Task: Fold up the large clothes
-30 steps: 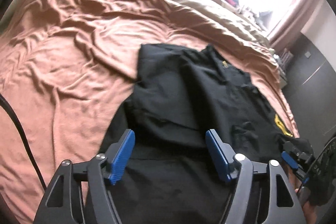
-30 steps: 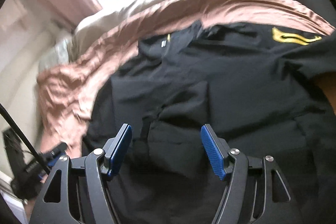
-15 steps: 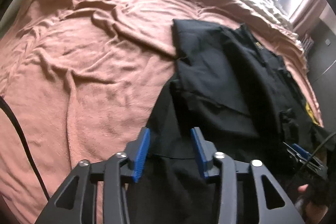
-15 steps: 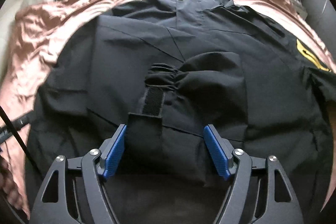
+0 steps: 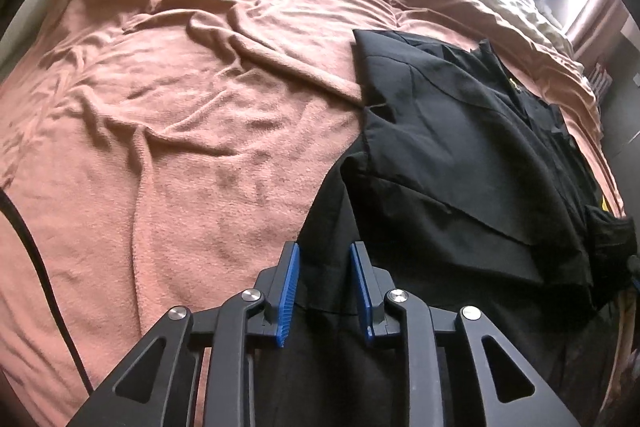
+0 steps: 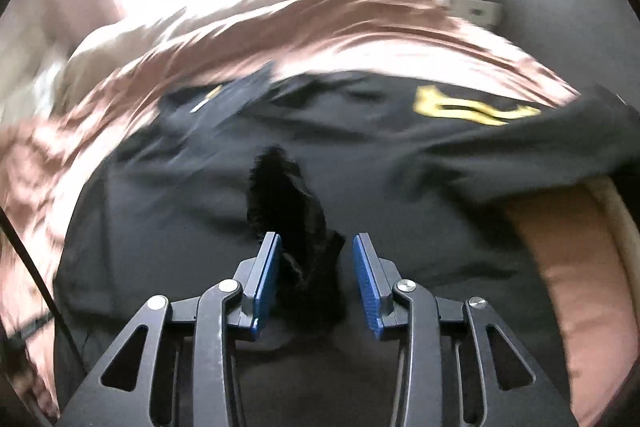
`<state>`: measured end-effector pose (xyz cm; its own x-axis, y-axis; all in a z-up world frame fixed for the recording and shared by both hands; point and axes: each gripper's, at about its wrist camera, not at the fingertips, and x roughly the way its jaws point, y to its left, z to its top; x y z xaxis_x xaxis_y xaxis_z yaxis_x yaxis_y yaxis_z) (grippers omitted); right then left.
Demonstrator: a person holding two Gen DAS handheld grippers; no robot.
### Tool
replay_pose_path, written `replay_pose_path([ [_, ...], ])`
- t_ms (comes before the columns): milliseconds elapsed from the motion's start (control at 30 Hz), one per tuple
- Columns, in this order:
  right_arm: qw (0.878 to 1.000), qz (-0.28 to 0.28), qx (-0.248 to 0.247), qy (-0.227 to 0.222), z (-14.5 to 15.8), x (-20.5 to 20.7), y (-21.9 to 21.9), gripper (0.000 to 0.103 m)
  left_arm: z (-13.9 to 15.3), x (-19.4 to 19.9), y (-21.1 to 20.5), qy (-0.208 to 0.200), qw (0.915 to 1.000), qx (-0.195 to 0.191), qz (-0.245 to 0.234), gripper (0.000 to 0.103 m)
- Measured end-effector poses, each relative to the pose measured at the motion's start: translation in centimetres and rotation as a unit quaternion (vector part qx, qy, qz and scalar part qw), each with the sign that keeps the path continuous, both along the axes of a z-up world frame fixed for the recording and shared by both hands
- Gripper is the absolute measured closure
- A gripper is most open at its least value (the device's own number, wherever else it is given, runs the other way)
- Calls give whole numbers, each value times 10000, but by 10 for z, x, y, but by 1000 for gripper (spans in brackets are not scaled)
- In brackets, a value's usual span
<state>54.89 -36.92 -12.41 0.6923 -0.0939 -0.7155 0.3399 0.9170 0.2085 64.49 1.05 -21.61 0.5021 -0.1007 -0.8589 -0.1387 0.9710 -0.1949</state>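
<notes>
Left wrist view: left gripper (image 5: 323, 289) lower than a second ago, jaws narrowed from wide and closing on the near left edge of the black garment (image 5: 460, 163), cloth between the pads, grip not yet plainly firm. Right wrist view, blurred: right gripper (image 6: 316, 281) swung across, jaws closing around a bunched fold of the same garment, gap left on one side. Garment spread on the pink bedsheet (image 5: 180, 115), partly folded. Likely meaning: both near points being taken for the next fold.
</notes>
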Motion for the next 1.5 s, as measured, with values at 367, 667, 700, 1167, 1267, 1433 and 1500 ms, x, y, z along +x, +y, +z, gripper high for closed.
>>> replay_pose_path([
  [367, 9667, -556, 2486, 247, -67, -23, -75, 31, 3, 2, -10, -56, 9999, 102, 31, 75],
  [667, 9656, -162, 2580, 285, -97, 27, -82, 94, -1, 9, -12, -155, 9997, 178, 58, 75],
  [700, 9647, -161, 2621, 212, -99, 32, -88, 96, -2, 11, -11, -166, 9997, 172, 89, 75],
  [1167, 9687, -506, 2429, -110, -111, 71, -115, 98, -10, 26, 2, -178, 9990, 109, 405, 75],
  [1267, 9684, -391, 2462, -10, -95, 49, -115, 83, -6, 24, -2, -135, 9990, 204, 387, 75],
  [1433, 9700, -430, 2371, -311, -72, 28, -124, 41, 5, 14, -8, -142, 9994, 90, 298, 75],
  [1500, 9715, -462, 2276, -481, -61, 15, -133, 41, 11, 8, -10, -194, 9994, 105, 276, 75],
])
